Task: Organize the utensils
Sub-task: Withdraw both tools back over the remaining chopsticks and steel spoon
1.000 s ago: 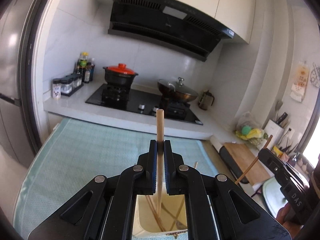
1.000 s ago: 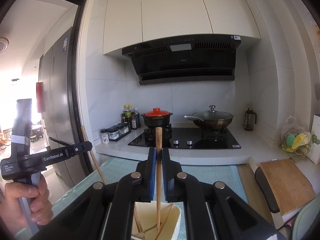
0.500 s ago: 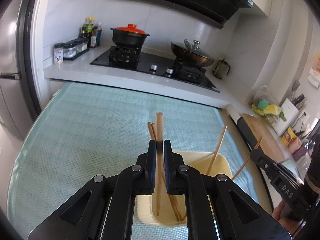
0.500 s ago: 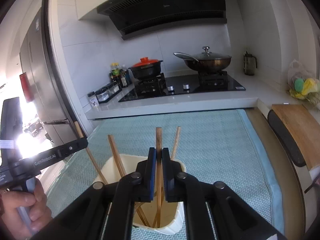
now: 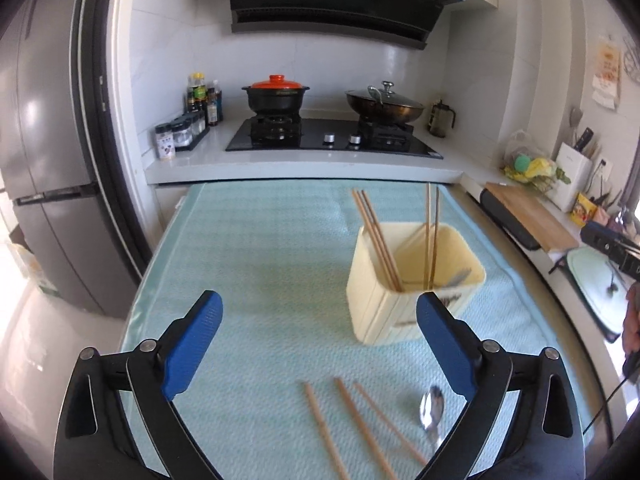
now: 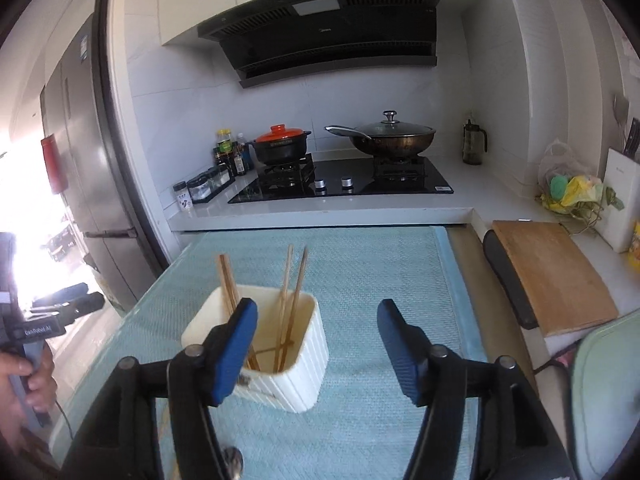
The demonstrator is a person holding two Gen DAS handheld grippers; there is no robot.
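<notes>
- Both chopsticks are away; a second ago each gripper was clamped on a single upright stick above the cream holder (image 5: 414, 284), and now neither has anything between its blue pads
- The left gripper (image 5: 320, 320) has just been opening and its jaws stand wide apart, empty, over bare mat well toward the near edge; the holder sits off to its right
- The right gripper (image 6: 314, 330) has just been opening too, jaws apart with nothing between them; its left pad overlaps the holder's near wall in this view, but whether it touches I cannot tell
- In the holder now: a pair of chopsticks (image 5: 376, 236) leaning toward the far left corner and another pair (image 5: 432, 240) standing nearly upright; something metal shows low inside, too blurred to name
- The holder stands on the teal mat (image 5: 260, 248) right of centre, well short of the far edge by the stove counter
- Not finished, by my reading; three loose chopsticks (image 5: 360, 424) lie along the mat's near edge, with a metal spoon (image 5: 432, 412) just beside them on the right
- Likely next call: the left gripper comes down on those near-edge sticks; they lie flat and close together, so pinching one alone could be fiddly
</notes>
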